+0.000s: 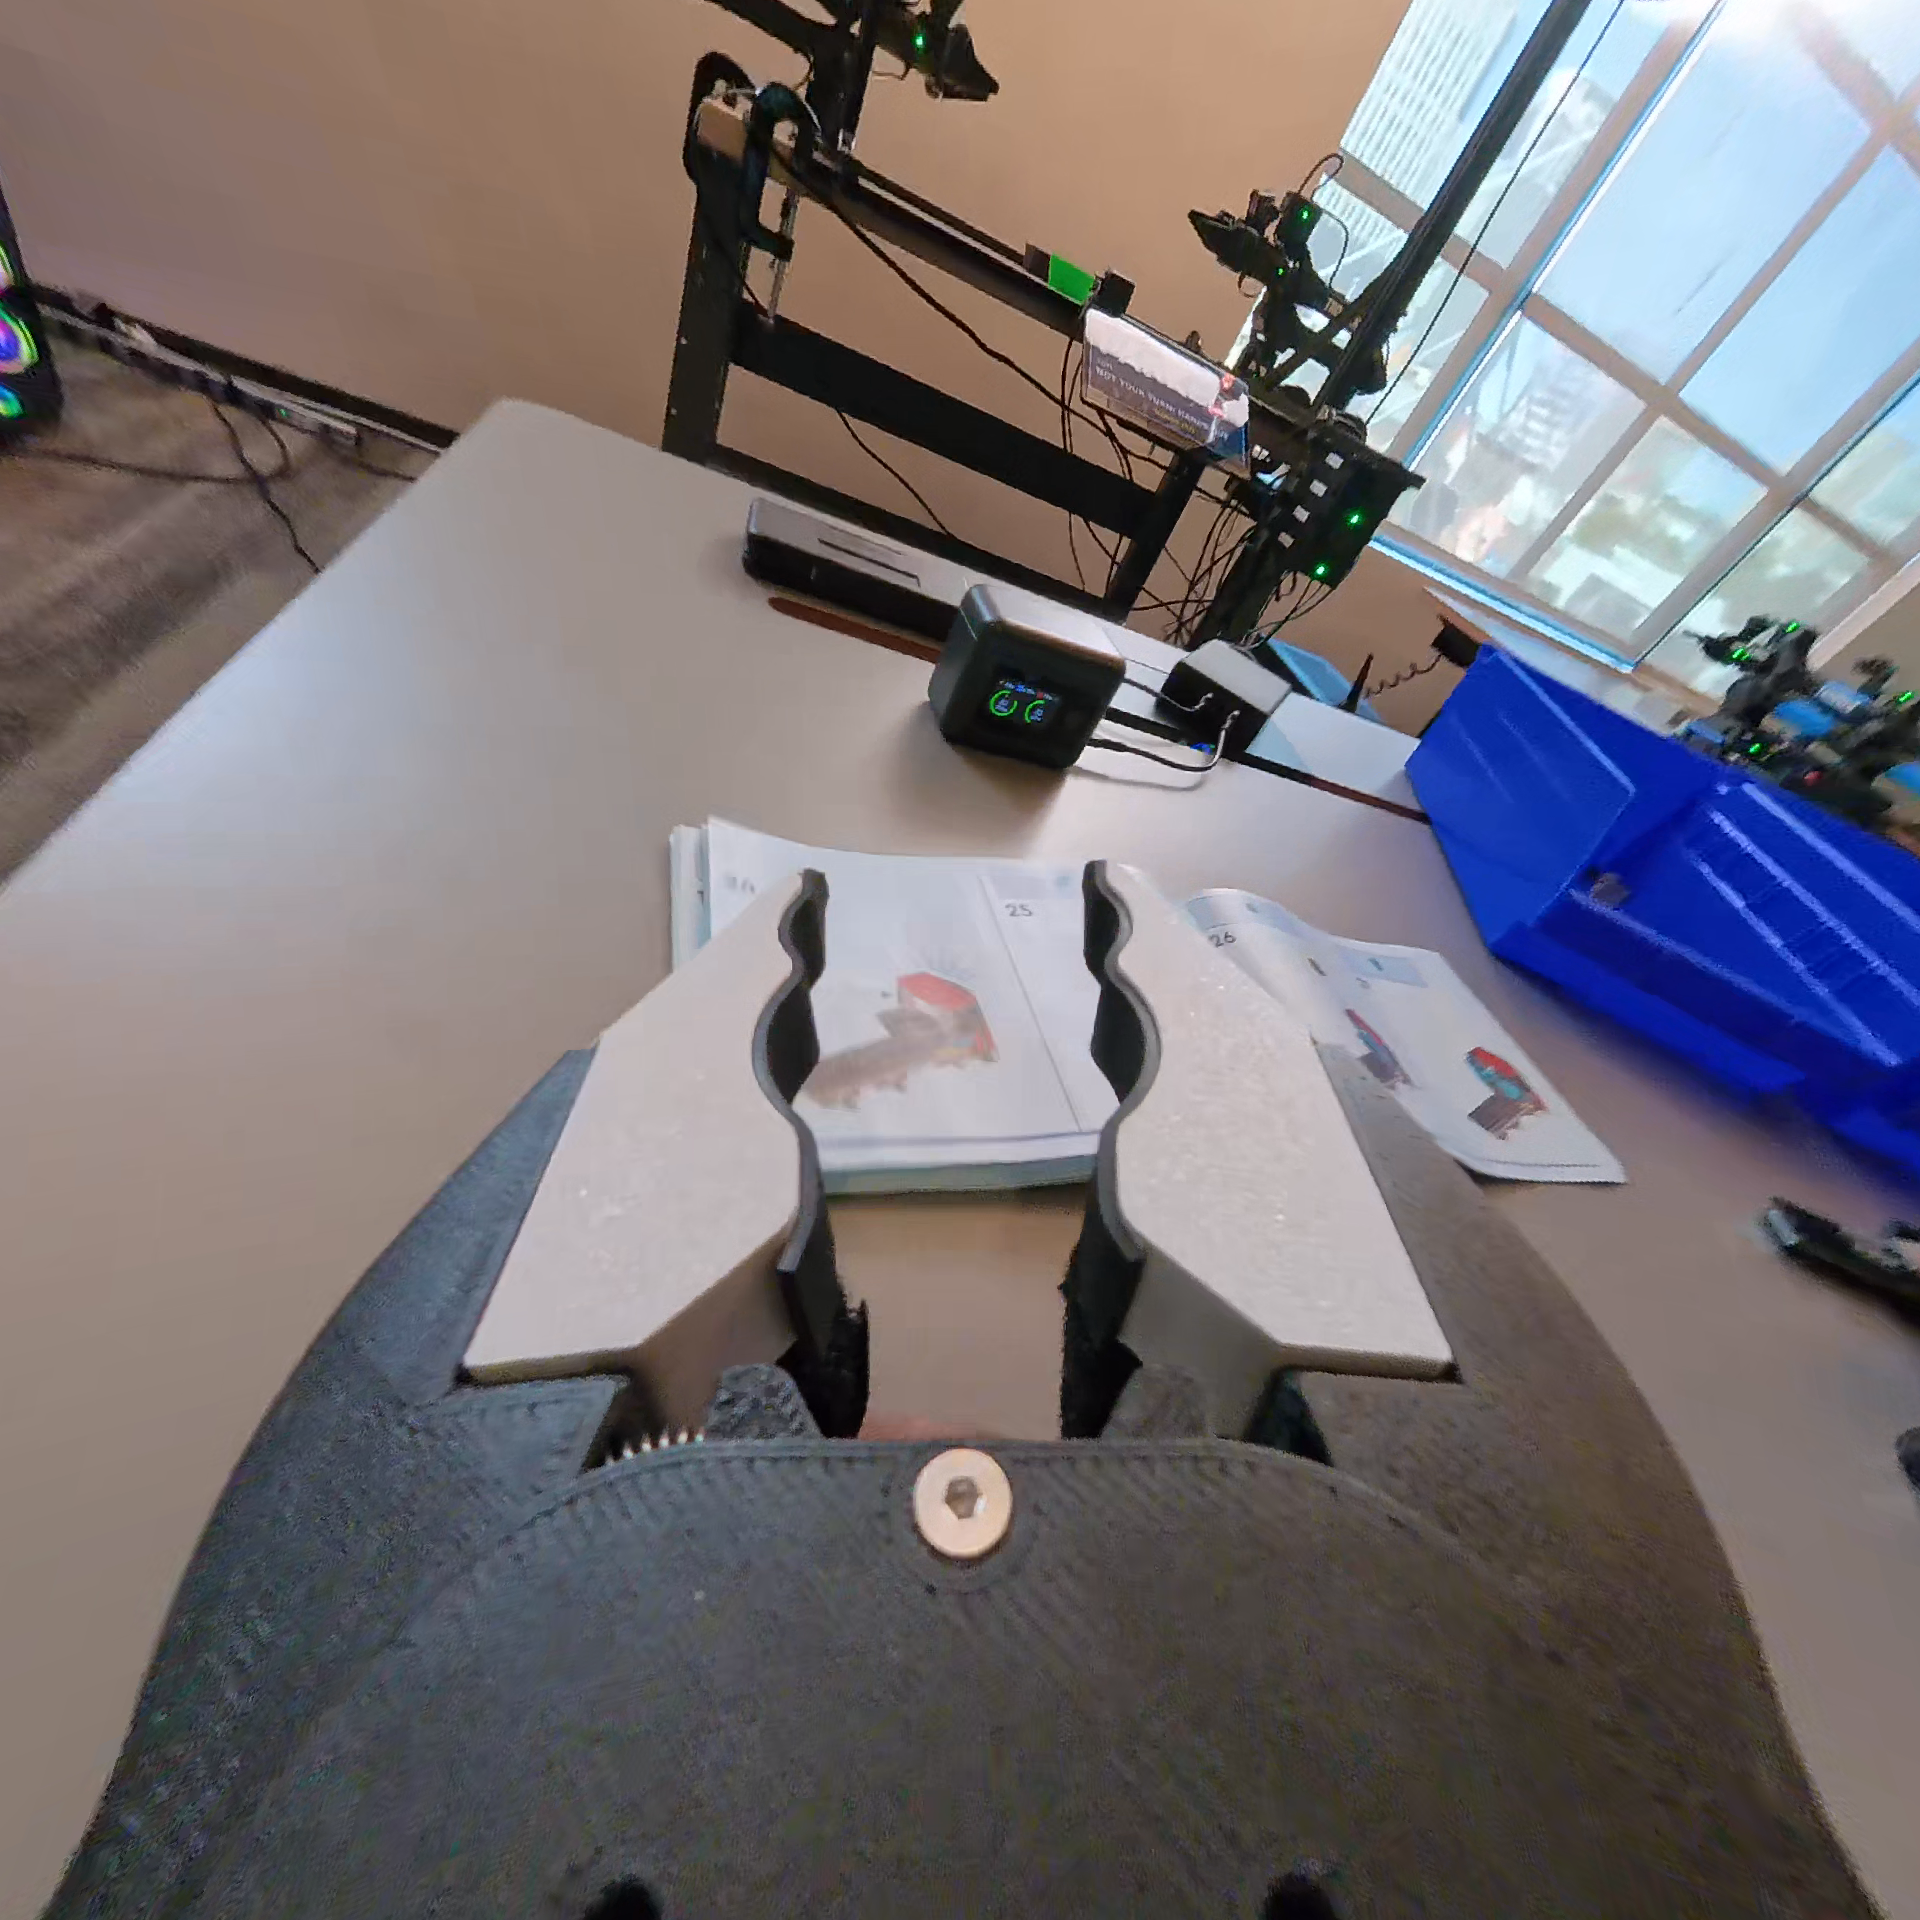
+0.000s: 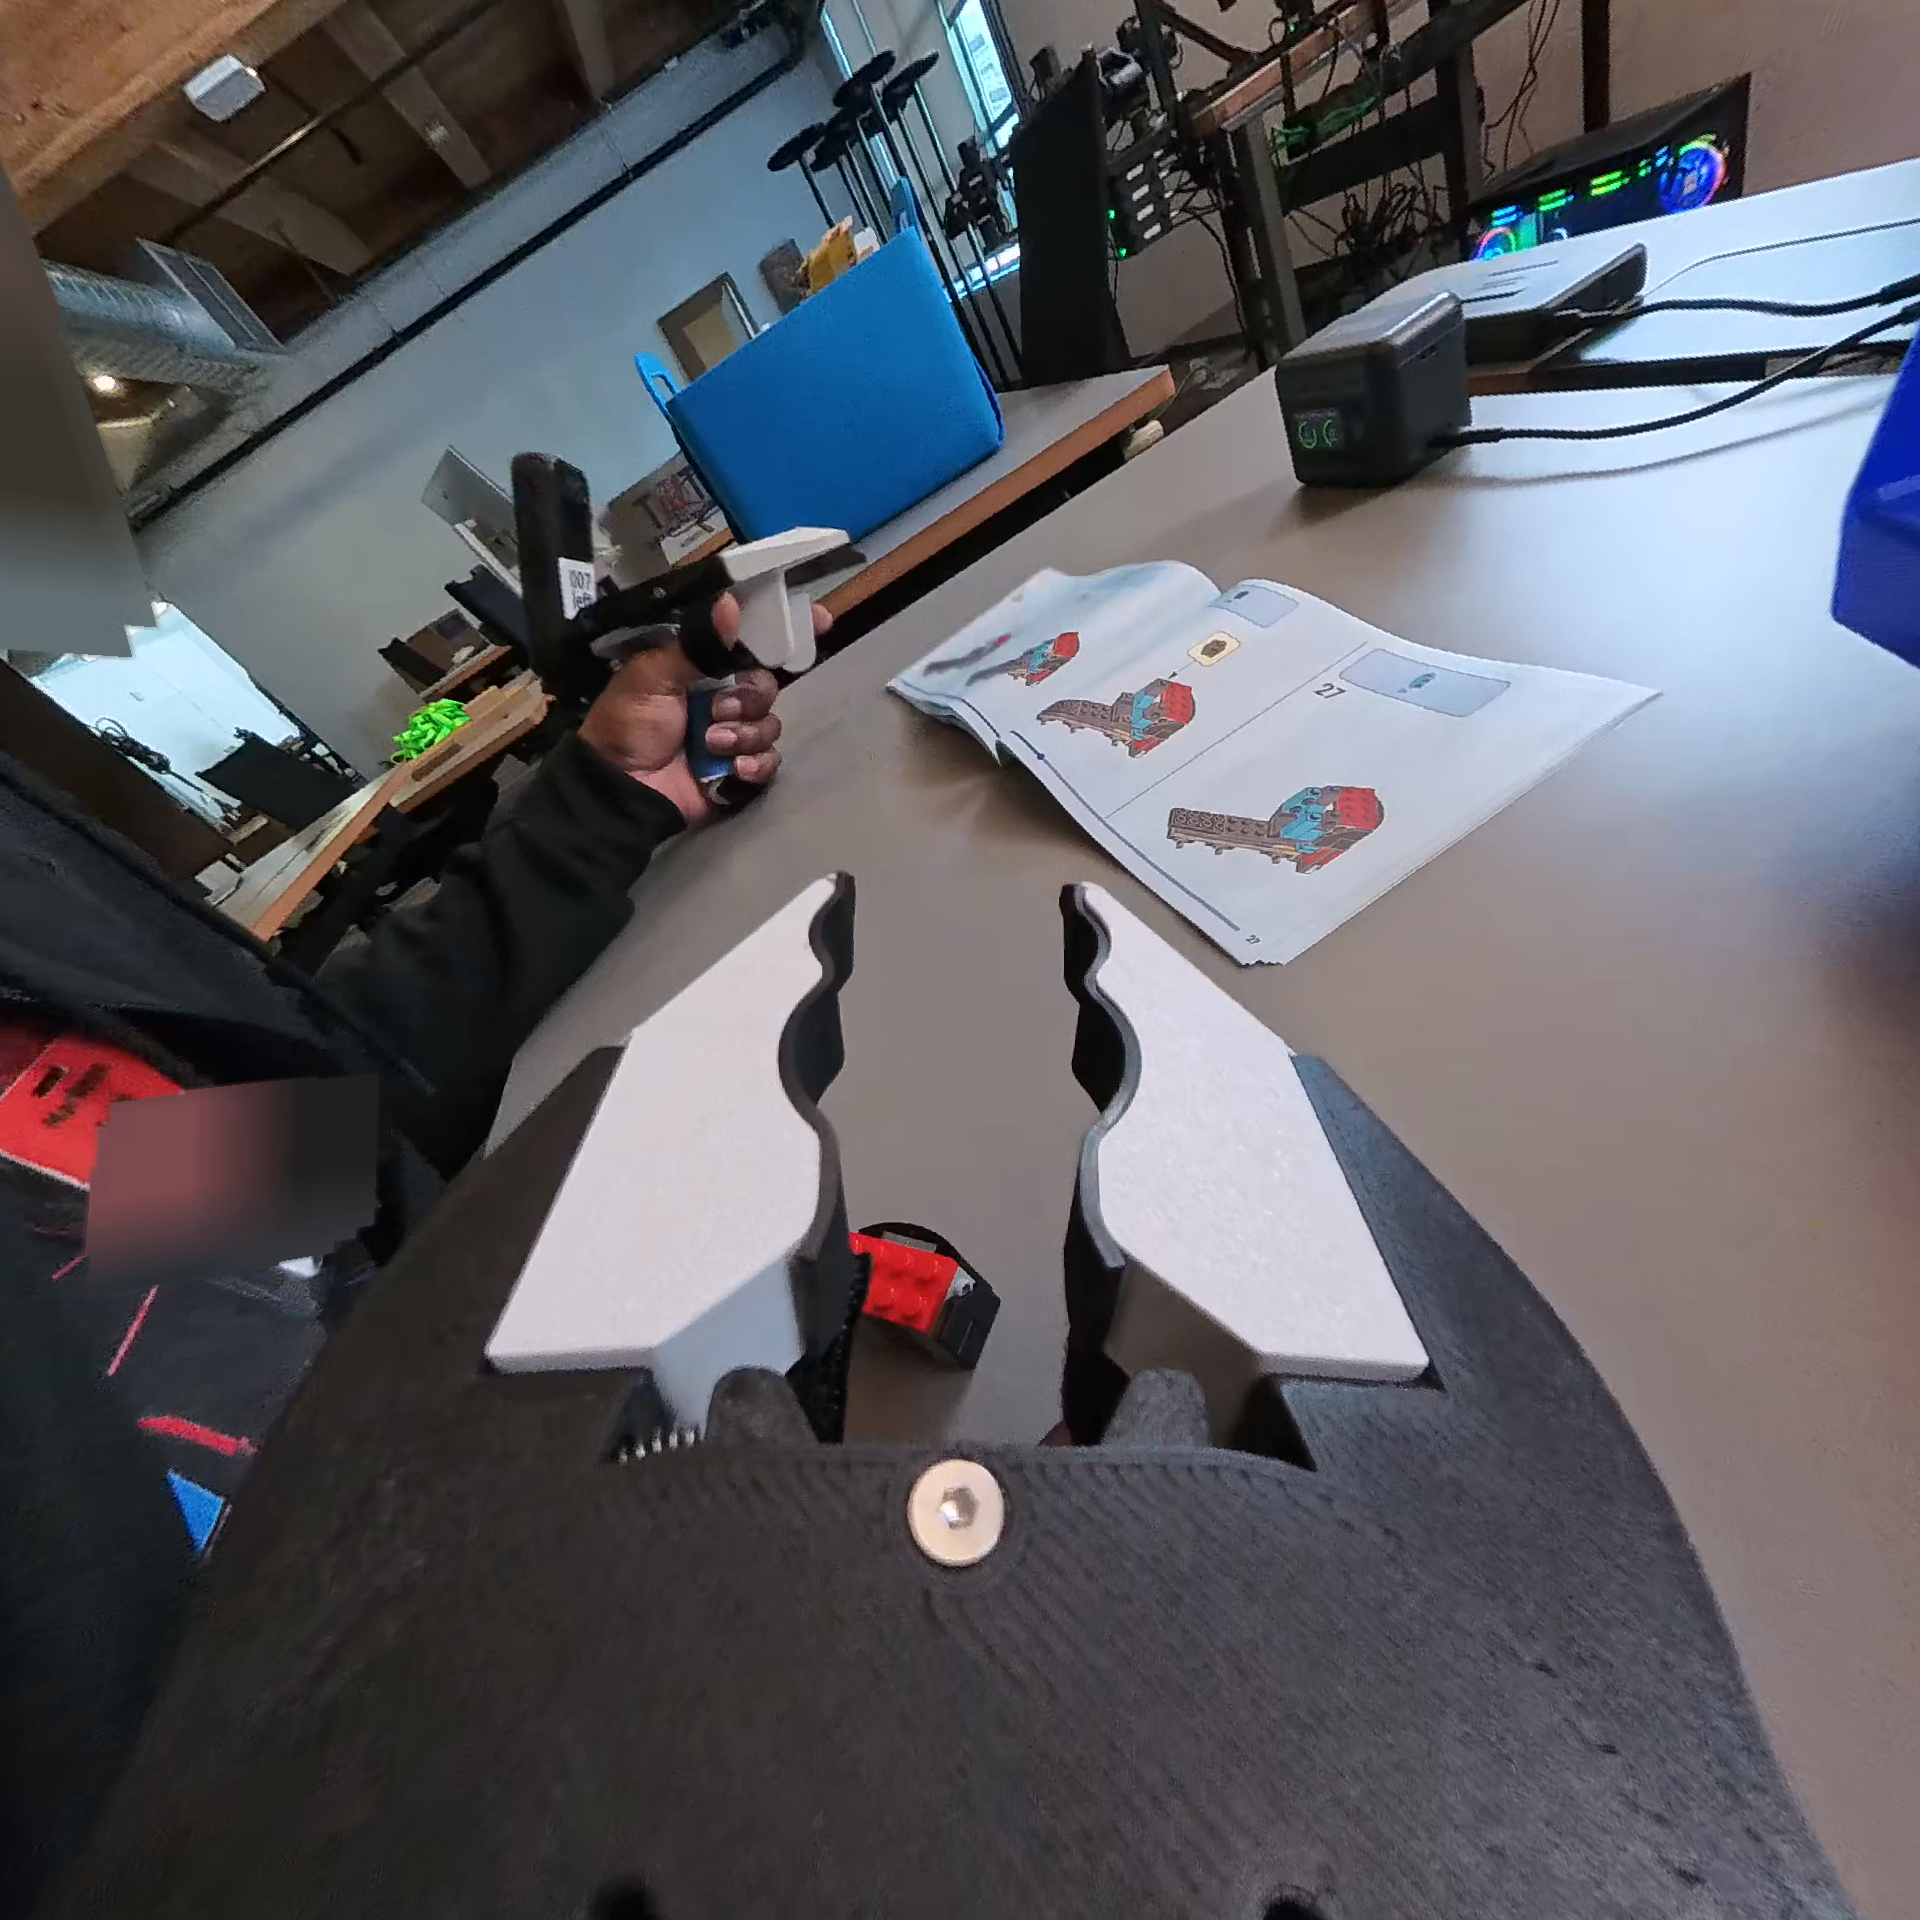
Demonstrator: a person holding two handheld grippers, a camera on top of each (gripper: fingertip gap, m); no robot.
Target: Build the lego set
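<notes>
Right grey-fingered hand-held gripper [image 2: 956, 904], jaws apart and empty, hovers over the small red-and-black lego assembly [image 2: 920, 1299].
It lies on the grey table [image 2: 1558, 1091], near, low between the fingers; left gripper [image 1: 954, 894], also apart, faces the far instruction booklet [image 1: 935, 1039].

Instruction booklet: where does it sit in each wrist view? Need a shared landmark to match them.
Left wrist view: the instruction booklet lies open on the table at centre frame, just beyond and partly behind the open left gripper.
Right wrist view: the booklet lies open at upper right of centre, beyond the open right gripper.
Shared landmark: the black box with green-lit display, on the table beyond the booklet.
</notes>
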